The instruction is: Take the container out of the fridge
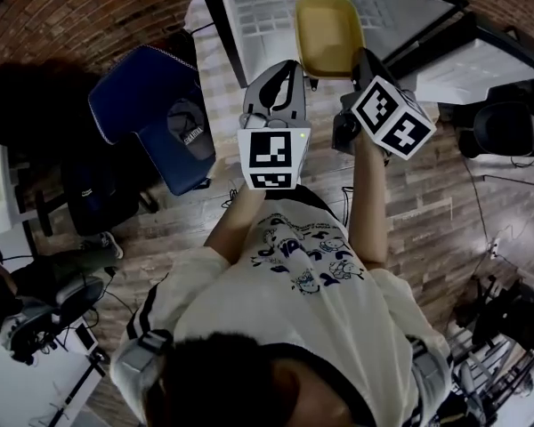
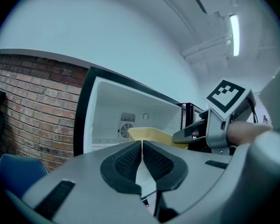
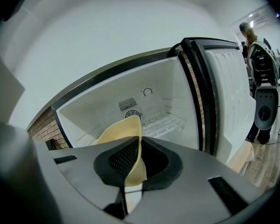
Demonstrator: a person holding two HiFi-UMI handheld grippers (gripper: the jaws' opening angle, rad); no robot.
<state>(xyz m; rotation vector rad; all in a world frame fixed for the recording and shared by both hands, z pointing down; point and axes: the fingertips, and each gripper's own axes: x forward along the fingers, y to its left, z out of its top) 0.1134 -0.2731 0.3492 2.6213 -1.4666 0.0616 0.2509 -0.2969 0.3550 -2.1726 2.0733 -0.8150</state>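
Observation:
A shallow yellow container (image 1: 327, 34) hangs in front of the open white fridge (image 1: 249, 25), over its wire shelf. My right gripper (image 1: 360, 62) is shut on the container's right rim. In the right gripper view the rim (image 3: 133, 167) is pinched edge-on between the black pads, and the rest of the container (image 3: 116, 134) reaches toward the fridge (image 3: 168, 101). My left gripper (image 1: 287, 68) is just left of the container, shut and holding nothing. In the left gripper view its pads (image 2: 130, 160) meet, with the container (image 2: 149, 135) and the right gripper (image 2: 210, 129) beyond.
The fridge door (image 3: 228, 92) stands open to the right. A blue chair (image 1: 151, 114) with a cap on it sits left of the fridge on the wooden floor. A brick wall (image 2: 32, 111) runs left. A black chair (image 3: 263, 101) and a person (image 3: 247, 31) are at far right.

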